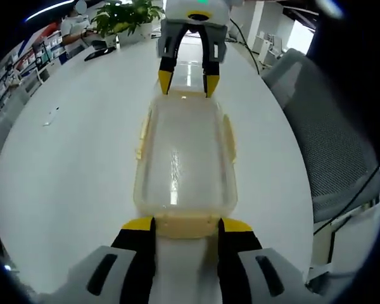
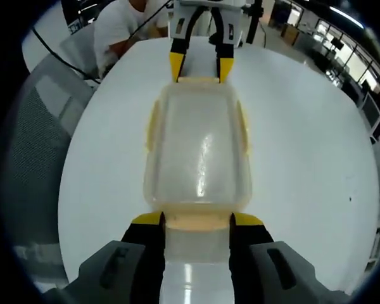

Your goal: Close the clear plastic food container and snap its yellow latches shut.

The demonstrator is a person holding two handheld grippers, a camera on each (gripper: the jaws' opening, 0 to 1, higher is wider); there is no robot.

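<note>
The clear plastic food container (image 1: 185, 158) lies lengthwise on the white table (image 1: 76, 164) with its lid resting on top. Pale yellow latches (image 1: 230, 136) run along its long sides. My left gripper (image 1: 187, 223) is open, its yellow-tipped jaws standing either side of the near end latch (image 1: 185, 229). At the far end my right gripper (image 1: 188, 82) faces me, tips at the container's edge. In the right gripper view the same container (image 2: 197, 152) stretches away from my open right gripper (image 2: 198, 219), whose jaws flank that end's latch (image 2: 197, 223); the left gripper (image 2: 198, 69) sits opposite.
A grey mesh chair (image 1: 329, 139) stands beside the table's edge, and a potted plant (image 1: 130, 19) sits at the far end. A person in a white shirt (image 2: 123, 28) is behind the table, next to another mesh chair (image 2: 31, 145).
</note>
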